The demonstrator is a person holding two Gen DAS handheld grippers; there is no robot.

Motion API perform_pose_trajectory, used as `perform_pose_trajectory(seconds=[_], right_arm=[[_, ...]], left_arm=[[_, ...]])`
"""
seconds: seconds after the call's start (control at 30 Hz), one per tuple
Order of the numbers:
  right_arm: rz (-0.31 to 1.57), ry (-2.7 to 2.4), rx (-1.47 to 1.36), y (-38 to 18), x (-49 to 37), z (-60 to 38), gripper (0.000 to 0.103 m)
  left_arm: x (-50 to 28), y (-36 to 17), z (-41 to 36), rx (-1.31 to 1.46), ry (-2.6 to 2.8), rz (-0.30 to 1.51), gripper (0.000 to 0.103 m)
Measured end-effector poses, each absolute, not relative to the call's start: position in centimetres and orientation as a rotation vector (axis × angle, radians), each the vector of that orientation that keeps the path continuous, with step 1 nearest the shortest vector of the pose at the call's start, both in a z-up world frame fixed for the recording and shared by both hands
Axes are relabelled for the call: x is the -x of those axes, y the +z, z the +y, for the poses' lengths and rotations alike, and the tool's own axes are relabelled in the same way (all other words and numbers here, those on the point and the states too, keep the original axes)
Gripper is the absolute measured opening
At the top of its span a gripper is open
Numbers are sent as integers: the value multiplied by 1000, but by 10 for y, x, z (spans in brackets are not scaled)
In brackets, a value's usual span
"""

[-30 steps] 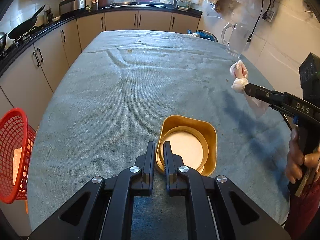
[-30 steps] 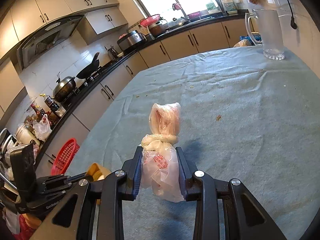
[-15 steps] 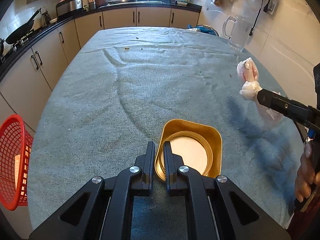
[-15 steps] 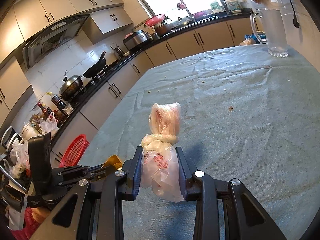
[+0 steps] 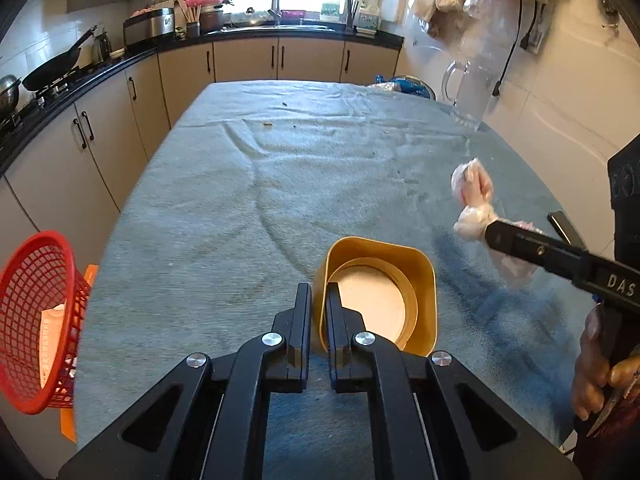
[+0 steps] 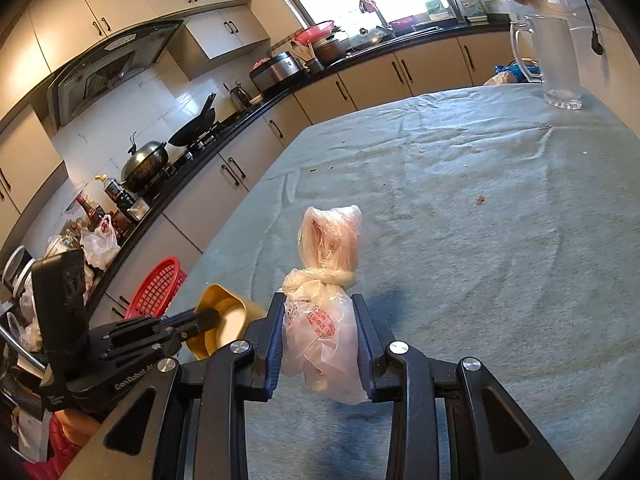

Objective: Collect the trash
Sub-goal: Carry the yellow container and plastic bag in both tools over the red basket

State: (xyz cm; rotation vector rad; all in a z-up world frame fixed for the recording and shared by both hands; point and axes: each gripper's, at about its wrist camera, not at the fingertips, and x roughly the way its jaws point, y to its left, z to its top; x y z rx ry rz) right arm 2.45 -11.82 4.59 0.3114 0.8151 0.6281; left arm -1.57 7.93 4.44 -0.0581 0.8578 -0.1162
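Grey-blue towelling, creased and crumb-flecked, covers the table (image 5: pixel 280 184) in a kitchen of beige cabinets (image 5: pixel 244 60), above which the left gripper (image 5: pixel 319 312) pinches a gold paper bowl's (image 5: pixel 404 264) wall and the right gripper (image 6: pixel 320 344) clamps a knotted plastic bag (image 6: pixel 324 320) (red basket (image 5: pixel 36 320) at the table's left edge).

A wide stretch of the cloth-covered counter (image 5: pixel 320 184) is lying open ahead of both claws. A glass pitcher (image 6: pixel 556 64) is standing at its far right corner. A red basket (image 5: pixel 36 320) is sitting off the left edge, clear of the cabinets (image 5: pixel 100 152).
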Motion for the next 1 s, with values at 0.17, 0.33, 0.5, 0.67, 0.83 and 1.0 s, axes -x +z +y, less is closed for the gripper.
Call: perform_pose_trajectory(seconds=[0.17,0.33,0.5,0.67,0.83,1.0], right_arm=[[824,641,-292,48,-20,-102,34],[835,655,-268,49,-17,-87,34],[850,677,-244,51,-14,-65,34],[861,704,-215,55,-11,-40,34],[872,733,-191,59,-11,-10,34],[888,768,-163,61,-12,24,34]], left_arm=[[24,53,95,77,-100,829,6],[34,61,112,89,-78,799,6],[46,68,137,121,-53,768,6],[58,74,166,155,-20,736,6],[71,77,202,194,26,710,6],[83,78,245,248,81,686,6]])
